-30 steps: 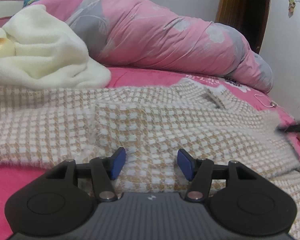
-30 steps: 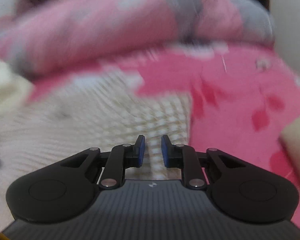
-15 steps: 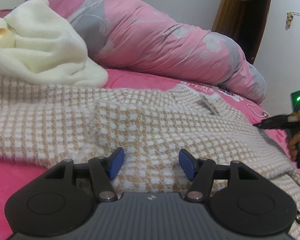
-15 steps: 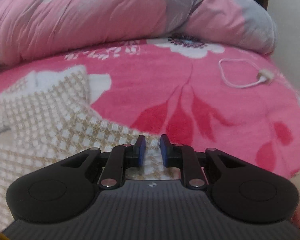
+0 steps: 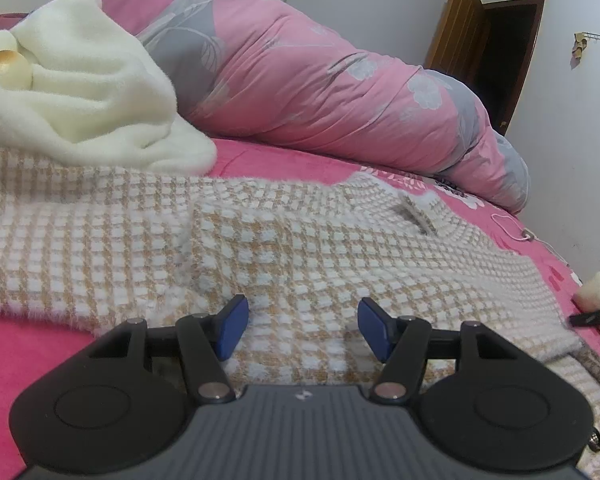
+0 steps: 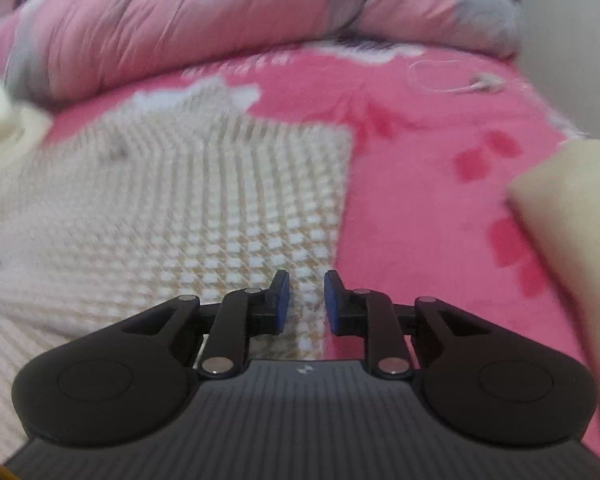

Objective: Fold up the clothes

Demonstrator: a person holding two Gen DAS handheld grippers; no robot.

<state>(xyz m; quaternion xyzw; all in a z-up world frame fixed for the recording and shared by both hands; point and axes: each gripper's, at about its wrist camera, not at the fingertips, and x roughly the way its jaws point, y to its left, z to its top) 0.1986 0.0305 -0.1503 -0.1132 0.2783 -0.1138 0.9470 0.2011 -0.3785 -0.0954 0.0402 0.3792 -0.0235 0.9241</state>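
Observation:
A fuzzy beige-and-white checked sweater point(image 5: 300, 240) lies spread flat on the pink bed sheet point(image 5: 20, 360). My left gripper point(image 5: 300, 328) hovers over its near hem, open, with nothing between the blue pads. In the blurred right wrist view, my right gripper point(image 6: 305, 300) sits over the sweater point(image 6: 220, 200) close to its straight right edge. Its jaws are opening from a narrow gap, and the weave shows through that gap without the pads pressing on it. One black finger of the right gripper point(image 5: 596, 316) pokes in at the sweater's right corner.
A rolled pink and grey quilt point(image 5: 340, 80) runs along the back of the bed. A cream fleece blanket point(image 5: 80, 100) is heaped at the back left, overlapping the sweater. A white cable point(image 6: 452, 80) lies on the sheet at far right. Cream fabric point(image 6: 572, 200) intrudes at the right.
The right gripper swung left, off bare pink sheet and back over the sweater's right edge. In the left view it dropped from raised to low by the sweater's corner. The left gripper held still.

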